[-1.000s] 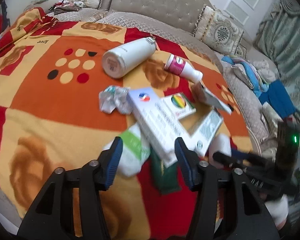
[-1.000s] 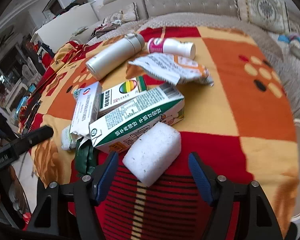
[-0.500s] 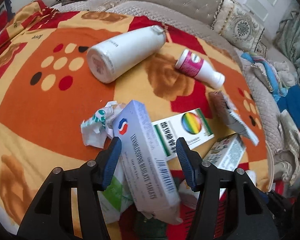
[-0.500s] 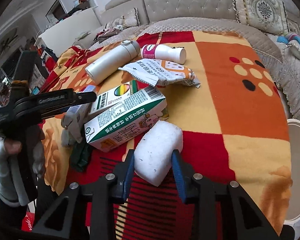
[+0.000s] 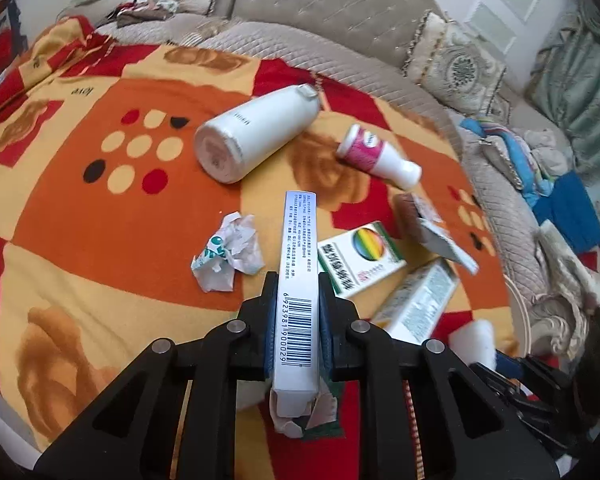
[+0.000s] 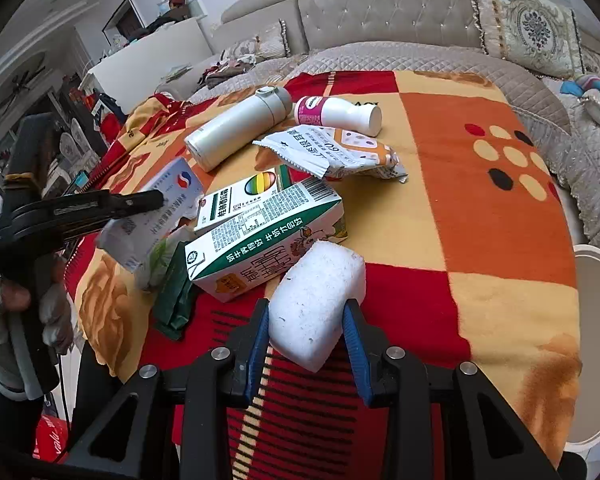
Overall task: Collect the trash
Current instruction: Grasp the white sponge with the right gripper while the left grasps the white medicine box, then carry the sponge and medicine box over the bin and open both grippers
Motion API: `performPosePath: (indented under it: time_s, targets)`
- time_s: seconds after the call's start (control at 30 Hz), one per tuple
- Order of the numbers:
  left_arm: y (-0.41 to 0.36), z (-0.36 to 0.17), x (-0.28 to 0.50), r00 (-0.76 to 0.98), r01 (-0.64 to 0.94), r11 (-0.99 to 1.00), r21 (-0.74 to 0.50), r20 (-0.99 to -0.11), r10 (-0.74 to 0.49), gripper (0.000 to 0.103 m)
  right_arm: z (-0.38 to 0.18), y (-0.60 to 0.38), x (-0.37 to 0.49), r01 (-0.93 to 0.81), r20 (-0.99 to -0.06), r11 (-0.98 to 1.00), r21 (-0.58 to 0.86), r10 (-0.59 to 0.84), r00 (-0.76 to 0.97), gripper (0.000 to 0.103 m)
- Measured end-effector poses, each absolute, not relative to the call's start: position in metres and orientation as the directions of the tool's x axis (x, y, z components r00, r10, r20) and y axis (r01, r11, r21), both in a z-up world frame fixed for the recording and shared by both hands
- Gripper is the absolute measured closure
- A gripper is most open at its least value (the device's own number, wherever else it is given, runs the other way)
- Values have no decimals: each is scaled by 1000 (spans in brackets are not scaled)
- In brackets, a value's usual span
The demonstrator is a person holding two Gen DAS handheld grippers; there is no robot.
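The left gripper (image 5: 298, 316) has just been closing and now clamps the long white tablet box (image 5: 298, 280) edge-up between its pads, lifted off the patterned blanket (image 5: 100, 240) — the box's torn near end hides whatever lies under it. The right gripper (image 6: 306, 332) pinches the white foam block (image 6: 318, 308), whose far corner touches the green-and-white milk carton (image 6: 260, 248). Still lying on the blanket are the crumpled paper (image 5: 230, 254), a rainbow-printed box (image 5: 358, 258), a snack wrapper (image 6: 332, 152), a small pink-labelled bottle (image 5: 378, 156) and a white flask (image 5: 256, 136) — a dark green scrap (image 6: 176, 296) is half buried beside the carton.
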State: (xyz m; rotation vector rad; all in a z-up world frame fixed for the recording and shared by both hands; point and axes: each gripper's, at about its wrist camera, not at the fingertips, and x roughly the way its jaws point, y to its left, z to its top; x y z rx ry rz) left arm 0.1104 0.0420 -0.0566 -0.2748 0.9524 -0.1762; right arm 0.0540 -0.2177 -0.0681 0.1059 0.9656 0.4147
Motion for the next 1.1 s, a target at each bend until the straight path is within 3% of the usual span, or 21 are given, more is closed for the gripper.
performPosePath:
  time_s: [0.4,1.1]
  targets:
    - [5,-15,81,612,162,940,-300,-717,-334,88,-56,-232,43,-282,-765,921,271,383,517,68]
    - [-142,-25,86,530,390,891,-231,-735,-422,87,-37,-325,27,-110,-752,960,258,270,602,68]
